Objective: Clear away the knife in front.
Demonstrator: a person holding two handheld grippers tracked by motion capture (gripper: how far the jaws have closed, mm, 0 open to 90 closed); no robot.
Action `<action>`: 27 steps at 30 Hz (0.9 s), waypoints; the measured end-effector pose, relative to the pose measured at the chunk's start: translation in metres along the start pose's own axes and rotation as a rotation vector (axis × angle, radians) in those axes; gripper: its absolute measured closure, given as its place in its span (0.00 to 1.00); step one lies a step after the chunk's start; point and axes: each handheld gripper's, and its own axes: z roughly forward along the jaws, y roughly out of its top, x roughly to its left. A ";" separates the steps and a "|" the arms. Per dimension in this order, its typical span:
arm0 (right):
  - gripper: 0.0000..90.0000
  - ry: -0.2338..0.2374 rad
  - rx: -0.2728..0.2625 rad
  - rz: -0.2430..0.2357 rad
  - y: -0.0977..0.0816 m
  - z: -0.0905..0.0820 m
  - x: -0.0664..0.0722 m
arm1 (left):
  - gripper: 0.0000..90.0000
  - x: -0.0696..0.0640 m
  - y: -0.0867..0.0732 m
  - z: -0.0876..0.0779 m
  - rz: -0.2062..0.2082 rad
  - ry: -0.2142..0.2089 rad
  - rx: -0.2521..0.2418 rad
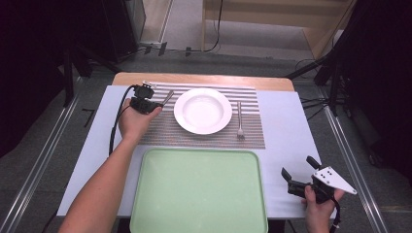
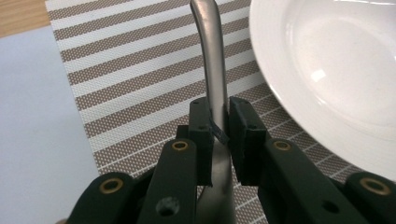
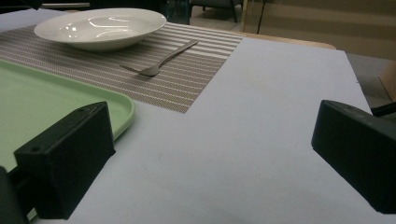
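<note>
Left gripper view: left gripper [image 2: 218, 133] jaws are clamping a metal utensil [image 2: 212, 70] left of the plate [image 2: 327, 70], its handle running straight ahead; right gripper [image 1: 297, 174] jaws are standing wide, empty.

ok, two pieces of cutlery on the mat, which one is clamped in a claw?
The metal utensil left of the white plate: the left claw is shut on its handle. The fork right of the plate lies untouched on the striped mat.
</note>
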 end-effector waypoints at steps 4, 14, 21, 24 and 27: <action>0.00 0.000 -0.003 0.005 0.000 0.000 0.000 | 0.88 -0.007 -0.001 -0.005 0.022 -0.011 -0.007; 0.00 0.001 -0.002 0.000 0.000 0.000 0.000 | 0.88 -0.018 -0.009 -0.025 0.051 -0.045 -0.042; 0.00 -0.003 0.001 -0.003 0.000 0.000 0.000 | 0.88 -0.031 -0.016 -0.036 0.083 -0.080 -0.069; 0.00 -0.004 0.001 -0.001 0.000 0.000 0.000 | 0.88 -0.039 -0.019 -0.040 0.107 -0.092 -0.074; 0.00 -0.006 0.001 -0.002 0.000 0.000 0.000 | 0.88 -0.045 -0.024 -0.044 0.120 -0.102 -0.081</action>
